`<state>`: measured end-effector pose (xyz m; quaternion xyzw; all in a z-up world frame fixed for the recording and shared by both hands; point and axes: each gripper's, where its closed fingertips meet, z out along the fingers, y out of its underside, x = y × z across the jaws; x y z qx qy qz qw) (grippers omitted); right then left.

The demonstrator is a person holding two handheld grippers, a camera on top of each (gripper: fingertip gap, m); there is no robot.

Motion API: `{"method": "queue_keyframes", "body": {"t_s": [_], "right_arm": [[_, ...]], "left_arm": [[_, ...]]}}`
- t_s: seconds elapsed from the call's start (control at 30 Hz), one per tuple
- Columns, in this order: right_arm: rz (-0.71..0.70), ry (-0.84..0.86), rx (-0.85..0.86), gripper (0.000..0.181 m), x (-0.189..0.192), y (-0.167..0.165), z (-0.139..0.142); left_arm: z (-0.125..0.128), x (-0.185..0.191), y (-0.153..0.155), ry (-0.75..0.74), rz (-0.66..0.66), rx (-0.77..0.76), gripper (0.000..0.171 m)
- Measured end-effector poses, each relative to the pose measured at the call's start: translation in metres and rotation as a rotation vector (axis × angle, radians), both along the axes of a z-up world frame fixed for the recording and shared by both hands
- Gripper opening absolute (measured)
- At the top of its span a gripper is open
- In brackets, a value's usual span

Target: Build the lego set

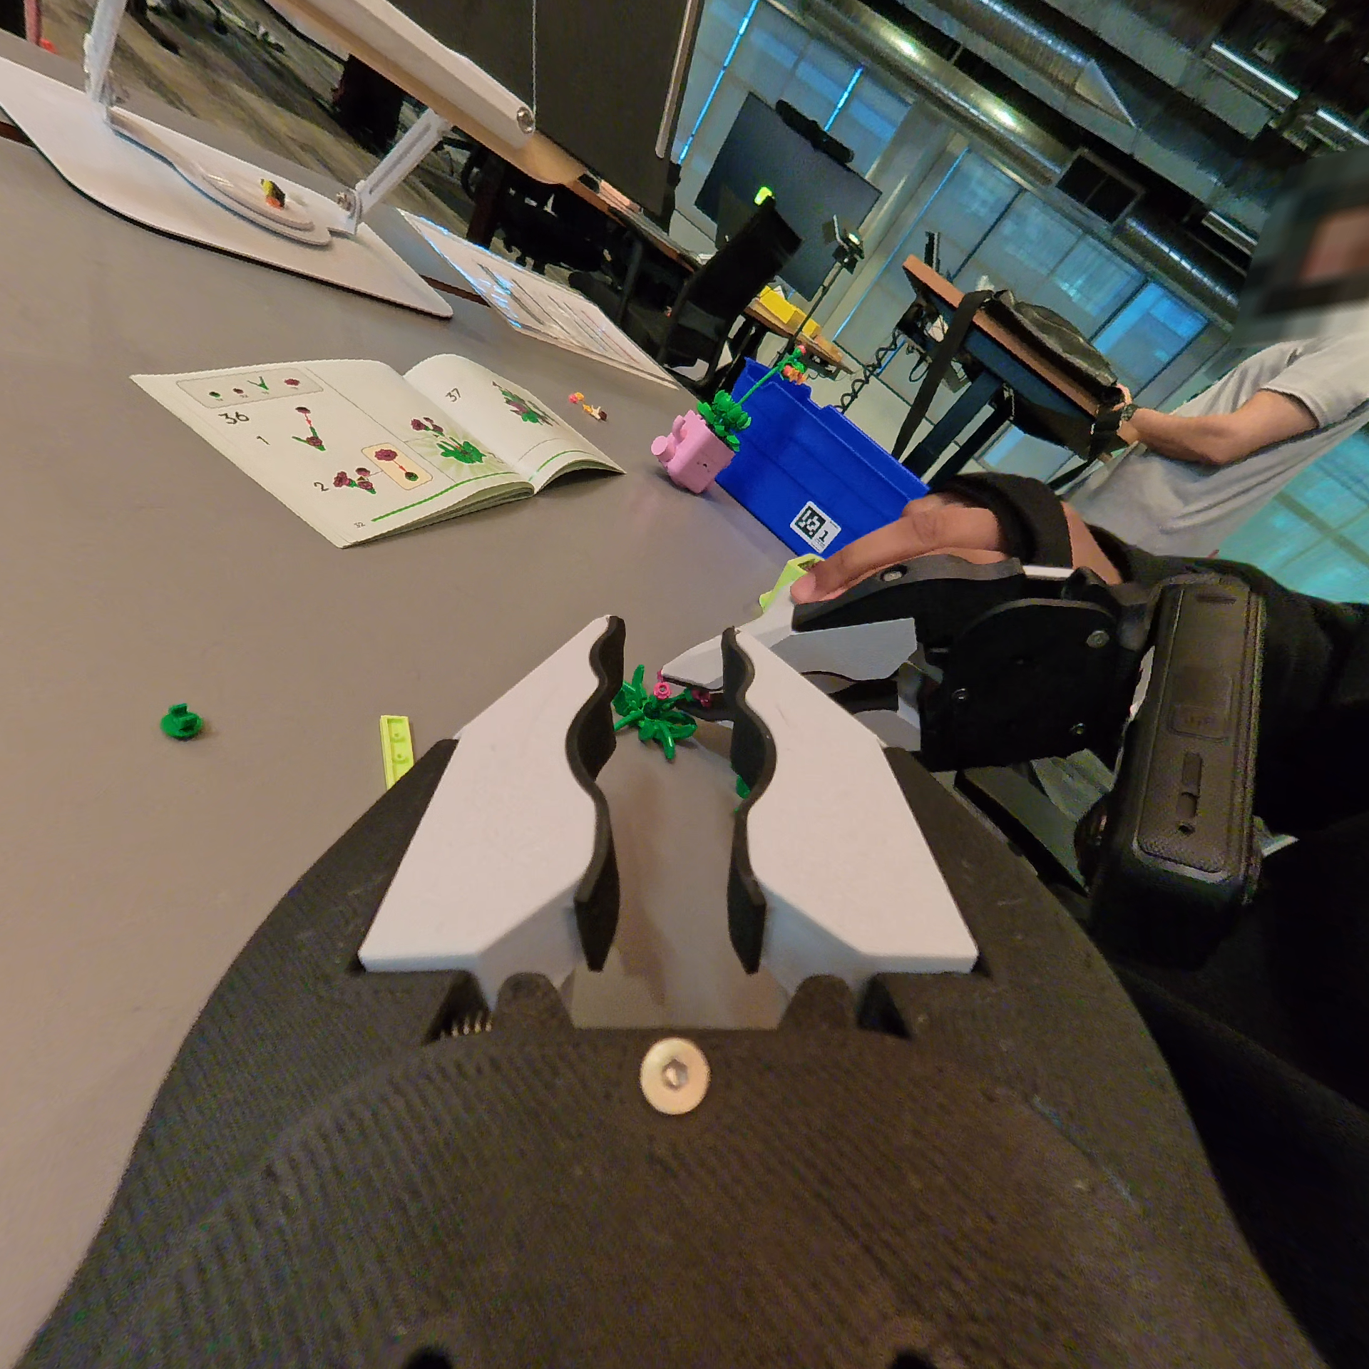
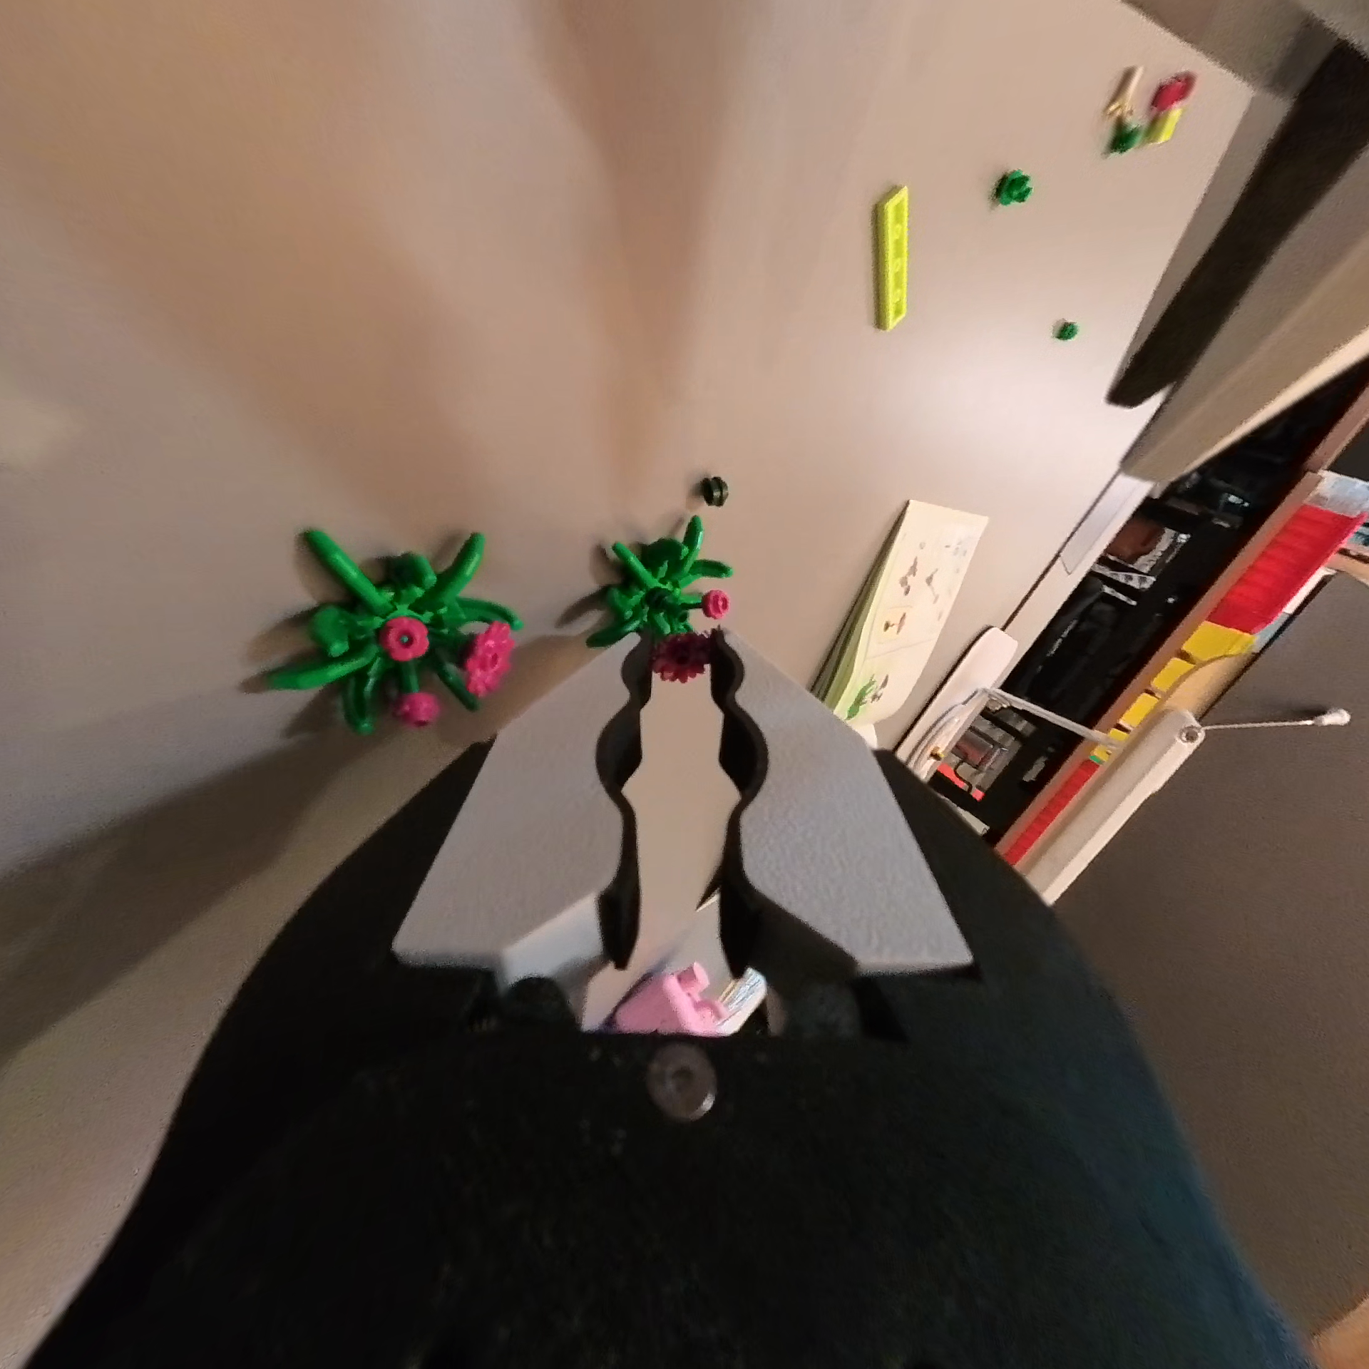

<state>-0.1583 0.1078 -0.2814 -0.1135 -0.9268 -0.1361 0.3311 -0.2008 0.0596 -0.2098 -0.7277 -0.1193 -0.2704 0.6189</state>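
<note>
Right hand-held gripper (image 2: 681, 648) clenched on a small dark-magenta flower piece (image 2: 678, 658) at the very fingertips, just short of a green leafy cluster (image 2: 659, 585) lying on the desk (image 2: 518, 296) directly ahead. Left hand-held gripper (image 1: 670, 652) released, empty, jaws parted, the same cluster just beyond its tips. Likely light, hard plastic, slippery and easily flicked away; best pinched across the petals' rim, pressed gently onto a stem while bracing the cluster.

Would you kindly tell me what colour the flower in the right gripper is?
Dark magenta flower, pinched at the right gripper tips; clearest in the right wrist view.
</note>
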Motion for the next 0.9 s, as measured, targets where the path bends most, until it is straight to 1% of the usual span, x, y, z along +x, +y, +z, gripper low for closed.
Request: {"method": "queue_keyframes", "body": {"t_s": [0.23, 0.33, 0.57, 0.9], "right_arm": [[-0.032, -0.137, -0.064, 0.013, 0.0005, 0.0014, -0.0011], [-0.037, -0.180, -0.058, 0.012, 0.0013, 0.0021, -0.0015], [0.010, -0.186, 0.010, 0.013, -0.0001, -0.0009, -0.0012], [0.001, -0.207, 0.013, 0.012, 0.0018, 0.0006, -0.0024]], "left_arm": [[0.0001, -0.0009, -0.0002, -0.003, 0.002, 0.000, 0.024], [-0.0001, -0.0015, -0.0003, -0.005, 0.004, -0.001, 0.024], [-0.0005, -0.0029, -0.0006, -0.015, 0.005, -0.002, 0.024], [-0.0009, -0.0035, -0.0008, -0.016, 0.007, -0.005, 0.024]]}}
